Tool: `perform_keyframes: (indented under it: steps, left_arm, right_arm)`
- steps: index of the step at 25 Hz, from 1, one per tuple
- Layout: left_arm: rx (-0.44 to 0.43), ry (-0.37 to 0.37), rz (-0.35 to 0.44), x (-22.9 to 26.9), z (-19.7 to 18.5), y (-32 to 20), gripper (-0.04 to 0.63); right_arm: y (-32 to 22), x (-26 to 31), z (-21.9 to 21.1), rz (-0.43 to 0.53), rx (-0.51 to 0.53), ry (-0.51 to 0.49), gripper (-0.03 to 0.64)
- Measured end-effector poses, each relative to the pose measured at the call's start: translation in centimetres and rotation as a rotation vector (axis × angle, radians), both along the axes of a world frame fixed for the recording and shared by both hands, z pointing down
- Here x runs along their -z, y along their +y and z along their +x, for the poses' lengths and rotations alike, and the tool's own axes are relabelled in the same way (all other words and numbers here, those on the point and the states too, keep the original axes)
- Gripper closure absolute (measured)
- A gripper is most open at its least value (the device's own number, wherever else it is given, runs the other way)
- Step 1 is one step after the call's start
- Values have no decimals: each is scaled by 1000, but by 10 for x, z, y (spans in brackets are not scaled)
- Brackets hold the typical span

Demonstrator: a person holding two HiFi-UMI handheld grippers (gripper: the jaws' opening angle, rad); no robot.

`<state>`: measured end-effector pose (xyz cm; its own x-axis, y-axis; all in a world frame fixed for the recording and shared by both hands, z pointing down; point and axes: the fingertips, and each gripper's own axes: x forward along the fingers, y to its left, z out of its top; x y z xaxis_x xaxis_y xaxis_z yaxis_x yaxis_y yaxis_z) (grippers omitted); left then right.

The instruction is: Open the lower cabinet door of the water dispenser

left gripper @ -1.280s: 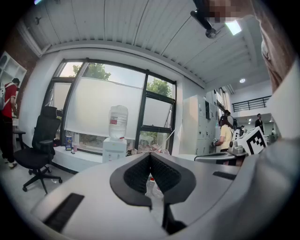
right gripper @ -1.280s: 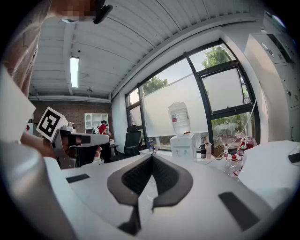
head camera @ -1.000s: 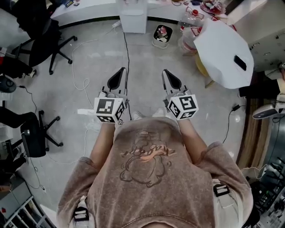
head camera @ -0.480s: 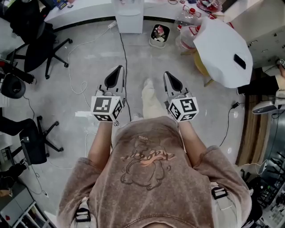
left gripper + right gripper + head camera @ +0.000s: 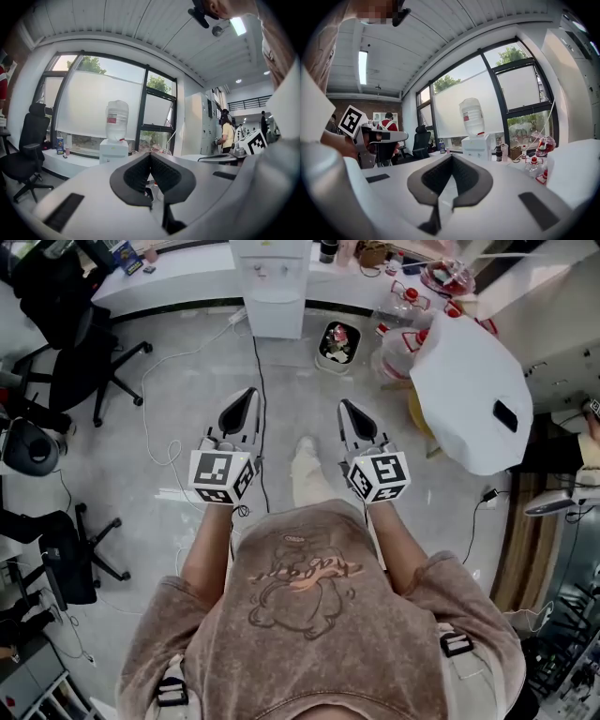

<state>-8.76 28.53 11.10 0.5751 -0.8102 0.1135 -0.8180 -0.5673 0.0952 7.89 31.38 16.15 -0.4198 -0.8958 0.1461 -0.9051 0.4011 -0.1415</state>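
Tongs first: both are pinched closed on nothing. The left tongs (image 5: 247,399) and right tongs (image 5: 349,413) are held out side by side over the floor (image 5: 187,381) with tips aimed at 12 o'clock, and each gripper view shows the pads meeting. The water dispenser (image 5: 272,292) stands dead ahead at 12 o'clock, against the white tabletop (image 5: 169,277) under the window, well apart from both tongs. Compared with a second ago it has slid down into the head view, so its top with the taps shows now. The little bin (image 5: 338,341) at 1 o'clock has come down with it. Relative to the body, the tongs sit pretty much where they were. One foot (image 5: 305,465) pokes out between them now, where a second ago two shoe tips sat level just below them. A black cable (image 5: 257,371) runs from the dispenser toward 6 o'clock, passing just beside the left tongs. The office chair (image 5: 84,352) is off at 10 o'clock. The left gripper view shows the bottle (image 5: 116,119) on top, but the lower cabinet is hidden behind the tongs' own body.
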Motion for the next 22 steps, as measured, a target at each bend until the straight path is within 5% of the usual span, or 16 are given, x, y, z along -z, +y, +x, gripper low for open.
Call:
perform_keyframes:
  steps: [12, 22]
  left_arm:
    - [53, -11, -21, 11, 27, -153, 583]
    - [71, -16, -35, -3, 48, -227, 583]
  right_arm:
    - [-164, 17, 26, 2, 68, -17, 611]
    - [-240, 2, 49, -19, 107, 9, 611]
